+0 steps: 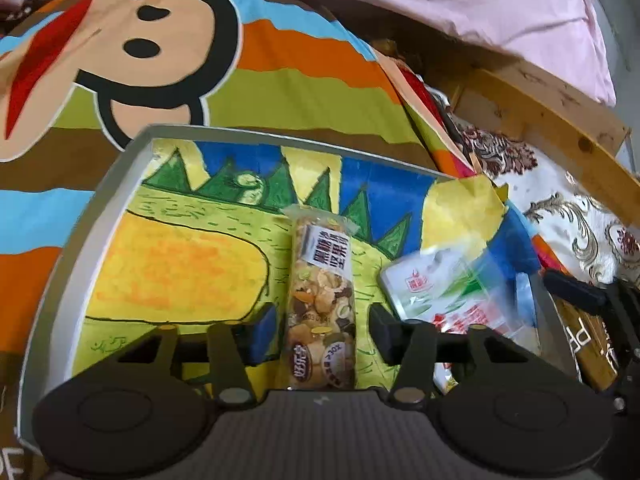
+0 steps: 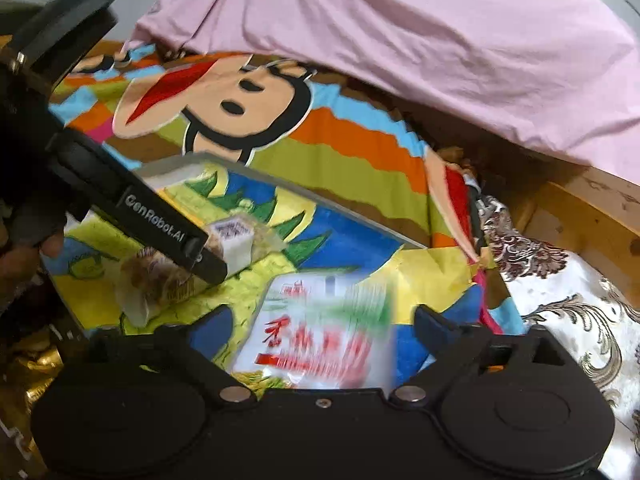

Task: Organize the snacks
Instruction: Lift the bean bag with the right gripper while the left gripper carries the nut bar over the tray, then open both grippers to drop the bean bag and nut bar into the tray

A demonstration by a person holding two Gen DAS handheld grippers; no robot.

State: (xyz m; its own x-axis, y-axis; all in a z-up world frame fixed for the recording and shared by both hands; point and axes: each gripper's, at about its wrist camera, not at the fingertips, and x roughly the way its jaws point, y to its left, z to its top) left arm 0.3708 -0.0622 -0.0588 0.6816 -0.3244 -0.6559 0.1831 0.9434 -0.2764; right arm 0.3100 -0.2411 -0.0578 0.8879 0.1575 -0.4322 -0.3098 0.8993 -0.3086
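While the clear nut snack bag [image 1: 322, 304] lies flat in the lower middle of the left wrist view, you can see lumpy nuts through its shiny plastic skin. It is long and thin, with a white label near its top end. It rests on a painted tray [image 1: 96, 208] with a low grey rim and a bumpy crayon-like picture in yellow, green and blue. To the right of it lies a white snack packet [image 1: 448, 292] with red and green print, flat and smooth but blurry.

Most of the left half of the tray is bare paint. Past the top rim is a soft striped blanket [image 1: 280, 76] with a cartoon monkey face, and a pink sheet [image 1: 480, 4] sits at the top of the frame.

The left gripper [image 1: 322, 326] has its fingers spread wide, one on each side of the nut bag, not squeezing it. In the right wrist view, the right gripper [image 2: 322, 330] is also spread wide, with the white packet between its fingers [image 2: 218, 326]; I cannot tell if they touch it.
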